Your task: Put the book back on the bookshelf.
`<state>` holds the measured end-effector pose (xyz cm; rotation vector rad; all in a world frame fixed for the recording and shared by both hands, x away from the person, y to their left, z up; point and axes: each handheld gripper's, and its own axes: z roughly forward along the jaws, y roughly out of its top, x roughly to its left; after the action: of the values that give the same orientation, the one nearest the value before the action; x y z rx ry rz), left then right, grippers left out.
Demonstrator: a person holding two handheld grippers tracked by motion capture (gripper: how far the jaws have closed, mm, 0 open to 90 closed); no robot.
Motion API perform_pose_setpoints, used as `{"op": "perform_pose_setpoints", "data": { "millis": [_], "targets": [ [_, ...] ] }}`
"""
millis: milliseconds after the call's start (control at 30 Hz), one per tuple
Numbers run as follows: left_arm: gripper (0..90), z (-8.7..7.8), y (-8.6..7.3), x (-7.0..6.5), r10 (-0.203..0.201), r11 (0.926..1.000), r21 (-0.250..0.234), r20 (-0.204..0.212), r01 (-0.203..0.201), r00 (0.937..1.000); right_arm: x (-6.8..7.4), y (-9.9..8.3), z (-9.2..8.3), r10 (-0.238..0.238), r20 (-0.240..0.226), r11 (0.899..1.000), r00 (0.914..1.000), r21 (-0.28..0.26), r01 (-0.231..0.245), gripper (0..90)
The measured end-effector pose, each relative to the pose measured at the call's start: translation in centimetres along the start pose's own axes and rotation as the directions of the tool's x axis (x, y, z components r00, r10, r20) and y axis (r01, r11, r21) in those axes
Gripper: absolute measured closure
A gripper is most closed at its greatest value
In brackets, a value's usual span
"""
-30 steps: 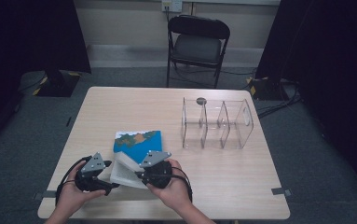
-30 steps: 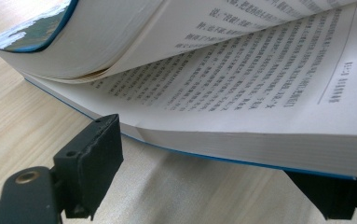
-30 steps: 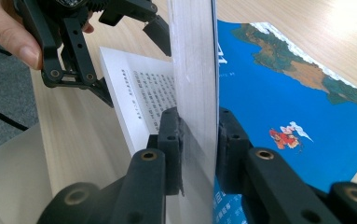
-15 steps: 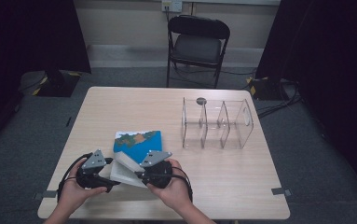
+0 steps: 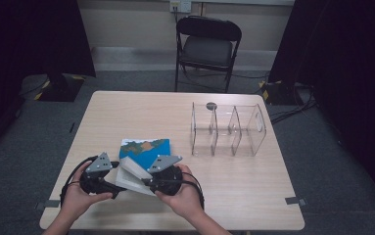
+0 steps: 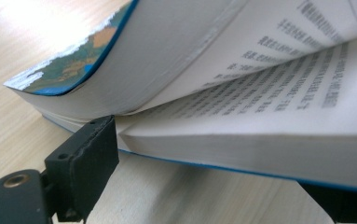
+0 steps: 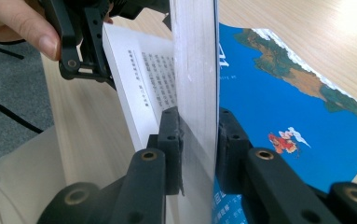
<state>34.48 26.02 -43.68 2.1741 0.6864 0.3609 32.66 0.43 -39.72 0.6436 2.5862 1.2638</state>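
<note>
Evidently we have the right gripper (image 7: 197,140) clamped on a lifted sheaf of pages to hold the book (image 5: 143,156) open near the table's (image 5: 253,196) front edge, while the left gripper's (image 5: 107,182) jaws, just opening, straddle the lower block of pages without pressing it. Blue map-like cover, white printed pages, paperback, bending easily

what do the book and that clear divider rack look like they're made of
Book: paper, apparently a glossy printed soft cover, since it bends in a curve. Pages matte white with printed text.
Divider rack: likely clear acrylic or similar plastic; the table shows through its walls, and edges catch light.
</note>
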Motion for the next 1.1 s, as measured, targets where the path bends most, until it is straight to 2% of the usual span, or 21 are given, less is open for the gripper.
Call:
{"op": "perform_pose_setpoints", "data": {
  "millis": [67,100,167,200,267,367,400,467,633,733,800,833,867,900,933,967,1000,1033,1067,1100],
  "targets": [
    [10.8,-0.4,0.4,0.0,0.031,0.9994,-0.016,-0.016,-0.031,0.9994,-0.1,0.3,-0.3,0.003,-0.004,1.000,1.0000,0.000,-0.003,75.6],
    [10.6,-0.4,0.6,0.0,0.032,0.9993,-0.019,-0.018,-0.033,0.9993,-0.1,0.5,-0.4,-0.002,-0.009,1.000,1.0000,0.008,0.002,75.7],
    [8.4,-0.6,1.1,-0.2,0.068,0.9977,0.004,-0.038,-0.068,0.9970,0.0,0.6,-0.6,-0.006,-0.011,1.000,0.9999,0.013,0.006,75.6],
    [6.8,-0.6,1.2,-0.2,0.072,0.9974,0.007,-0.044,-0.072,0.9964,0.0,0.7,-0.6,-0.010,-0.017,1.000,0.9998,0.013,0.010,75.6],
    [5.5,-0.7,1.3,-0.2,0.073,0.9973,0.003,-0.035,-0.073,0.9967,0.0,0.8,-0.7,-0.016,-0.020,1.000,0.9997,0.012,0.017,75.6],
    [5.5,-0.7,1.4,-0.1,0.095,0.9954,-0.006,-0.028,-0.095,0.9951,-0.1,0.9,-0.9,-0.014,-0.030,1.000,0.9994,0.013,0.015,75.6],
    [5.5,-0.7,1.5,-0.1,0.088,0.9961,-0.011,-0.026,-0.088,0.9958,-0.2,1.0,-0.9,-0.010,-0.036,1.000,0.9993,0.015,0.011,75.6],
    [5.6,-0.8,1.6,-0.1,0.106,0.9944,-0.003,-0.022,-0.106,0.9941,-0.3,1.0,-0.9,-0.017,-0.044,1.000,0.9989,0.018,0.018,75.5],
    [6.5,-1.2,2.2,-0.3,0.144,0.9892,-0.025,-0.009,-0.144,0.9895,-0.6,1.4,-1.4,-0.008,-0.070,1.000,0.9975,0.016,0.009,75.6],
    [6.6,-1.8,2.9,-0.6,0.185,0.9821,-0.033,0.000,-0.185,0.9827,-0.7,2.2,-2.1,-0.010,-0.096,1.000,0.9953,0.020,0.012,75.6],
    [6.5,-1.9,3.3,-1.0,0.222,0.9739,-0.051,0.010,-0.221,0.9750,-0.8,2.6,-2.3,-0.015,-0.106,0.999,0.9943,0.030,0.018,75.6],
    [6.6,-1.9,3.4,-1.2,0.233,0.9705,-0.072,0.034,-0.230,0.9718,-0.9,2.7,-2.4,-0.015,-0.112,0.999,0.9936,0.034,0.019,75.6],
    [11.1,-1.9,3.5,-1.3,0.247,0.9667,-0.082,0.043,-0.243,0.9681,-1.0,2.8,-2.4,-0.013,-0.115,0.999,0.9933,0.037,0.017,75.7],
    [12.3,-1.9,3.7,-1.2,0.225,0.9727,-0.072,0.054,-0.221,0.9729,-1.1,2.9,-2.4,-0.012,-0.117,0.999,0.9931,0.036,0.017,75.6],
    [12.8,-1.8,3.7,-1.2,0.226,0.9720,-0.079,0.059,-0.222,0.9722,-1.2,2.9,-2.5,-0.011,-0.114,0.999,0.9934,0.033,0.015,75.7],
    [14.1,-1.9,3.7,-1.2,0.247,0.9671,-0.079,0.060,-0.242,0.9672,-1.3,2.9,-2.5,-0.012,-0.116,0.999,0.9932,0.032,0.016,75.7],
    [15.6,-1.9,3.6,-1.3,0.241,0.9684,-0.083,0.064,-0.235,0.9684,-1.3,2.9,-2.5,-0.009,-0.117,0.999,0.9931,0.032,0.013,75.6],
    [17.6,-1.9,3.6,-1.2,0.253,0.9658,-0.076,0.072,-0.248,0.9647,-1.3,2.8,-2.5,-0.014,-0.120,0.999,0.9926,0.035,0.018,75.6],
    [22.0,-2.1,3.6,-1.1,0.275,0.9606,-0.061,0.077,-0.271,0.9583,-1.4,2.8,-2.5,-0.014,-0.122,0.999,0.9924,0.042,0.019,75.3],
    [26.6,-2.1,3.4,-1.0,0.269,0.9621,-0.071,0.092,-0.263,0.9587,-1.5,2.8,-2.5,-0.016,-0.123,0.999,0.9923,0.049,0.022,74.8]
  ]
}}
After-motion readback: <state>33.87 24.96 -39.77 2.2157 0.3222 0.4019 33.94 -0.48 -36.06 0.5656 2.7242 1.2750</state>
